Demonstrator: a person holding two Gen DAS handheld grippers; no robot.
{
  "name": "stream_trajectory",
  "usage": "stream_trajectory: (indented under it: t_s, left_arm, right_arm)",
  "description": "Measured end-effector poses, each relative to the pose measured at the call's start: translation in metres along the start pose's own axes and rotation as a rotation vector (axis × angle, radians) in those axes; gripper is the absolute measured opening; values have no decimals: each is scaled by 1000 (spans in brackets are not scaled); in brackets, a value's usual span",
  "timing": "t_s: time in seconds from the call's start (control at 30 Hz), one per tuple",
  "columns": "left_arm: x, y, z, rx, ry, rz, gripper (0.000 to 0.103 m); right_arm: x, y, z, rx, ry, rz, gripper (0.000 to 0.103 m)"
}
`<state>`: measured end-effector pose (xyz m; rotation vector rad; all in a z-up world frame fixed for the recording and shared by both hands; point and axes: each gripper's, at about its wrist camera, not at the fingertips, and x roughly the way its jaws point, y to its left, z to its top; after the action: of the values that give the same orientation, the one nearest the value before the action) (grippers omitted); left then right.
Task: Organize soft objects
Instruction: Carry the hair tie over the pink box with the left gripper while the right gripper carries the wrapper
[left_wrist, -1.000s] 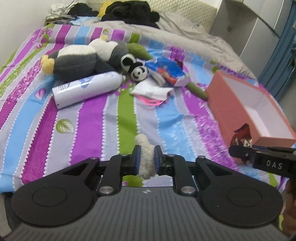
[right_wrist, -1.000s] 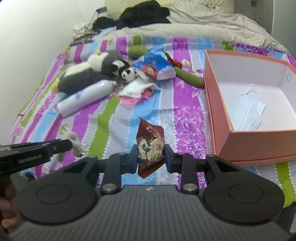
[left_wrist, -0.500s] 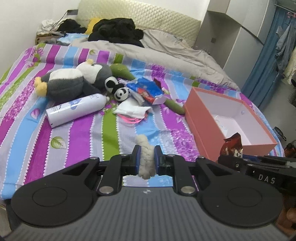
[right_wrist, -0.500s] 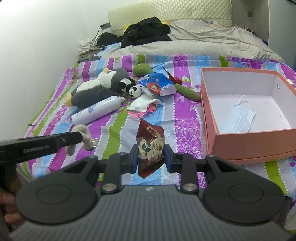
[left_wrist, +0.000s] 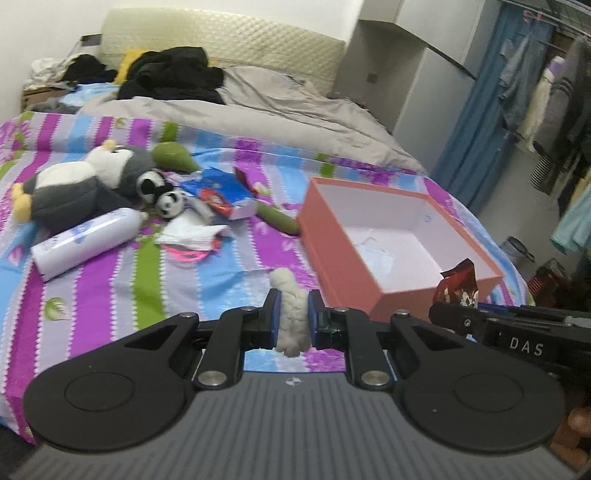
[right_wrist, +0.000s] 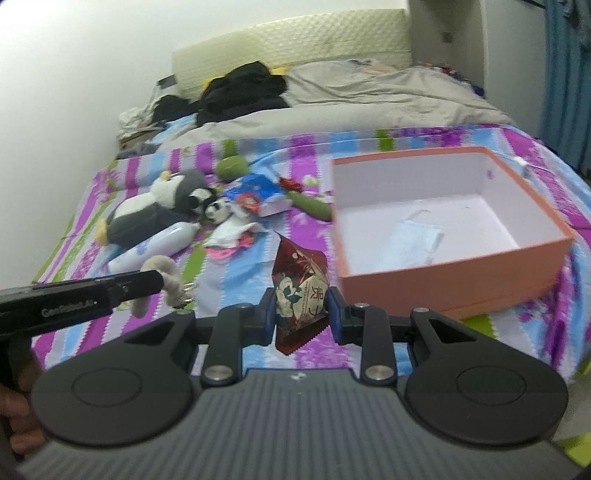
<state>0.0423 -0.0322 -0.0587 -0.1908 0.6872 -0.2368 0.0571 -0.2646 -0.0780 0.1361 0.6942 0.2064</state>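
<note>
Left gripper (left_wrist: 293, 317) pinches plush (left_wrist: 291, 314) — lower end hidden.

Fuzzy cream plush (left_wrist: 291, 317); glossy crinkled foil packet (right_wrist: 301, 291). Matt, smooth box (right_wrist: 454, 284), probably cardboard. Woven printed sheet (left_wrist: 110, 291). Fleecy penguin (left_wrist: 74, 188). Glossy, smooth bottle (left_wrist: 85, 242). Matt black plastic grippers.

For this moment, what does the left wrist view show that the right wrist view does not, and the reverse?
Only the left wrist view shows clothes hanging at the far right, and the left tool head-on, shut on a white fuzzy toy. Only the right wrist view shows the right tool head-on, shut on a red snack packet, and metal rings hanging from the toy. Both show the orange box holding a blue face mask, the penguin plush and the white bottle.
</note>
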Motion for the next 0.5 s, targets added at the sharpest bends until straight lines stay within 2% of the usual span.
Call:
stream_trajectory:
  t_s: [0.23, 0.5]
  left_arm:
    - [23, -30, 5, 44, 33, -76, 19]
    - [63, -54, 28, 94, 65, -126, 19]
  right_arm:
    - [-10, -29, 0, 46, -17, -70, 32]
    - [7, -59, 10, 129, -17, -112, 32]
